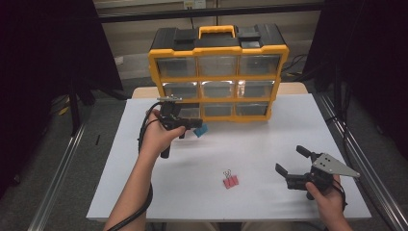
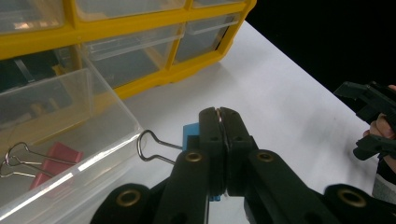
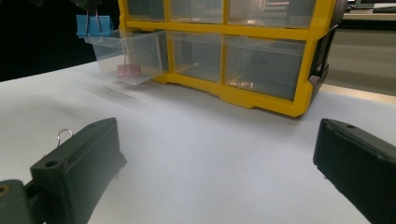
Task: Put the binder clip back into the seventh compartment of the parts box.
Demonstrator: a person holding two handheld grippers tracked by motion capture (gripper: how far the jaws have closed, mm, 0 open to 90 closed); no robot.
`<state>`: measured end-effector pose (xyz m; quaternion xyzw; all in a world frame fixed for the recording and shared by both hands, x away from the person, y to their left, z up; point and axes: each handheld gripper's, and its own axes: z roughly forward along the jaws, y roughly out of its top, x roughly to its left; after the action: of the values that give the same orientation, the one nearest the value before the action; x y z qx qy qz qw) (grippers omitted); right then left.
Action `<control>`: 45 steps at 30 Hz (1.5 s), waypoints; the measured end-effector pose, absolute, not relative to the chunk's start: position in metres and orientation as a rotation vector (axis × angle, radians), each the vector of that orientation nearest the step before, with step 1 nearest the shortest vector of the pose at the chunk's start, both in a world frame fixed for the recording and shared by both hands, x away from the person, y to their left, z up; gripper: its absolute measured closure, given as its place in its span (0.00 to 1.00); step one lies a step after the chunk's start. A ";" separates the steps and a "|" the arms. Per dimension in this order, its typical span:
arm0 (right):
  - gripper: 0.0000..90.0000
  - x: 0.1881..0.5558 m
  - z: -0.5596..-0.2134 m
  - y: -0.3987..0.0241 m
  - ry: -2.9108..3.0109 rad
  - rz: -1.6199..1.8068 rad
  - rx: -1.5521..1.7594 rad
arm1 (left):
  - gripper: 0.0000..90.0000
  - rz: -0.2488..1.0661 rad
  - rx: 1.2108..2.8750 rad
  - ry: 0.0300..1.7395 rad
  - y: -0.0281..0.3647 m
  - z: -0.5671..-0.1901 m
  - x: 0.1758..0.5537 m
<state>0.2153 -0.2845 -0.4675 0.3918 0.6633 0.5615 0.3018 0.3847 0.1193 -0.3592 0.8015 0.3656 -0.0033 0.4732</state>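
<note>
Closest to us, our right gripper point(image 1: 292, 162) is idling agape on the worktop point(image 1: 269, 144) while our left gripper point(image 2: 219, 122) is pinching the blue binder clip point(image 2: 189, 135) just beside the pulled-out clear drawer point(image 2: 70, 121), which is lying to its left, already holding a pink clip point(image 2: 56, 156).

Looks like a lab recording bench: a white table point(image 1: 269, 139) boxed in by aluminium rails point(image 1: 55, 178) and black curtains point(image 1: 43, 57), with a yellow drawer organiser point(image 1: 219, 72) staged on top, cables trailing behind
</note>
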 end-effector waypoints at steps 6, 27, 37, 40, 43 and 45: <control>0.01 0.215 -0.468 -0.284 1.766 1.492 1.037 | 0.99 -0.004 1.959 0.908 0.120 -0.356 0.389; 0.01 0.216 -0.468 -0.284 1.769 1.491 1.040 | 0.99 0.009 1.922 0.942 0.121 -0.349 0.403; 0.01 0.215 -0.468 -0.284 1.769 1.491 1.042 | 0.99 0.026 1.914 0.951 0.125 -0.345 0.408; 0.01 0.216 -0.468 -0.284 1.768 1.489 1.037 | 0.99 0.034 1.916 0.953 0.126 -0.344 0.410; 0.01 0.216 -0.468 -0.284 1.769 1.490 1.040 | 0.99 0.046 1.916 0.956 0.127 -0.343 0.411; 0.01 0.216 -0.468 -0.284 1.769 1.490 1.040 | 0.99 0.048 1.906 0.966 0.127 -0.342 0.412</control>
<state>0.2156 -0.2841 -0.4679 0.3913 0.6657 0.5609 0.2984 0.4121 0.1270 -0.3418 0.7815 0.3964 0.0198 0.4814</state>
